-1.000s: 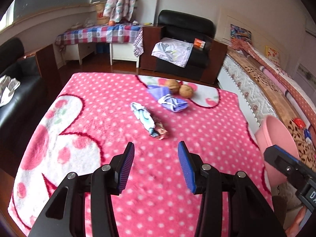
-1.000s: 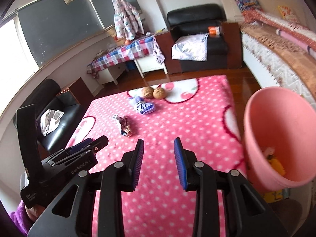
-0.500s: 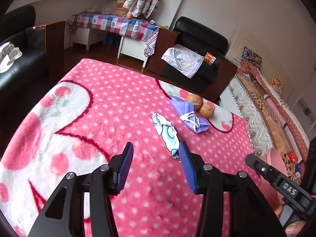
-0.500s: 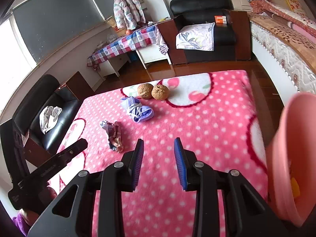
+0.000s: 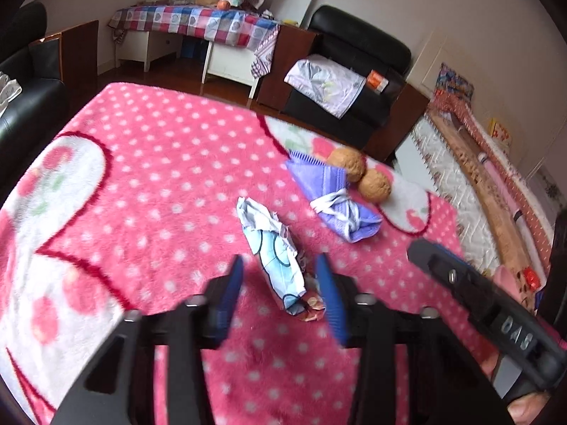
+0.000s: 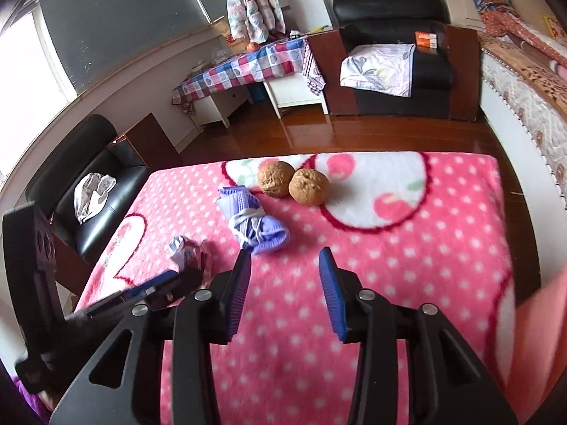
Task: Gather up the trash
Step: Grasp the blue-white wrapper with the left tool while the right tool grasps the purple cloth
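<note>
1. Left wrist view: the left tool (image 5: 280, 288) is spread wide, and the near end of the crumpled wrapper (image 5: 274, 258) lies between its two blue pads, touching neither as far as I can tell
2. The wrapper rests on the pink dotted blanket (image 5: 149, 184) covering the counter; its long axis runs almost straight away from the tool, leaning a little to the left at the far end, so the pads stand on either side of its narrow width
3. Beyond it and to the right lie a purple cloth bundle (image 5: 333, 200) and two brown nuts (image 5: 359, 175); the right tool (image 5: 475, 301) shows at the right edge of this view
4. Right wrist view: the right tool (image 6: 285, 283) is also spread and holds nothing; the purple bundle (image 6: 251, 223) lies just ahead of its left pad, pointing away and to the left
5. The wrapper (image 6: 186, 251) sits off to the left here, partly hidden by the left tool (image 6: 156, 287), which is clearly the nearer one to it
6. My judgement: the wrapper is the left tool's to pinch, with a small further reach forward
</note>
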Available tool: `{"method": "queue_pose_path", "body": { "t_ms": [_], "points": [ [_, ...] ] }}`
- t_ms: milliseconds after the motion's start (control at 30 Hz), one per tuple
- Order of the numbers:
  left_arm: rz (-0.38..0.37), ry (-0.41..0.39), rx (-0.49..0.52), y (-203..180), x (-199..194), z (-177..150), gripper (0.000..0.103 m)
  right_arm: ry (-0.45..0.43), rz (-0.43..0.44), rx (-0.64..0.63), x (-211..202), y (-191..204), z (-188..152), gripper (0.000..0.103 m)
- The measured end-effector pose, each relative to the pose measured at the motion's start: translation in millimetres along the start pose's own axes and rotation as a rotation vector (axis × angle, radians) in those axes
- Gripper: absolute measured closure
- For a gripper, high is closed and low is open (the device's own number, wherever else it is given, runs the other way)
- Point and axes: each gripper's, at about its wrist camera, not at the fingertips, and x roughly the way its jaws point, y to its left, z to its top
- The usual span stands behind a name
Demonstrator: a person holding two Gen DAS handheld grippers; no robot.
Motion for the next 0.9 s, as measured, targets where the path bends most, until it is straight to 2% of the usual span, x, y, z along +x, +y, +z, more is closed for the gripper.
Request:
{"method": "queue_pose_path", "body": {
  "t_ms": [133,300,467,633,733,800,900],
  "points": [
    [-0.015,-0.012,0.017,0.9,-0.5,-0.6,0.083,0.024,0.037,0.013,20.2,5.2,9.5,0.062],
    [-0.061,-0.016,-0.012,11.4,-9.8,-1.0,0.084,0.035,0.026,-0.013,39.3,15.2,19.4,0.061],
    [-0.075,-0.022,-0.008,22.7,-18.8,-4.5,0.084,0.062,0.001,-0.029,61.3,18.5,25.5,0.061],
    [-0.082,-0.020,-0.016,28.0,-22.8,-4.5,0.084,0.092,0.038,-0.047,66.2,23.5,23.4,0.061],
    [-0.088,-0.026,-0.015,29.3,-28.8,-5.1,0.084,0.099,0.034,-0.095,61.2,32.1,15.3,0.071],
    [-0.087,-0.030,-0.010,28.5,-33.2,-6.3,0.084,0.084,0.037,-0.093,50.9,35.3,9.2,0.083],
    [-0.080,-0.035,0.008,26.4,-41.9,-9.8,0.084,0.052,0.027,-0.075,32.2,35.5,0.9,0.085]
  ]
}}
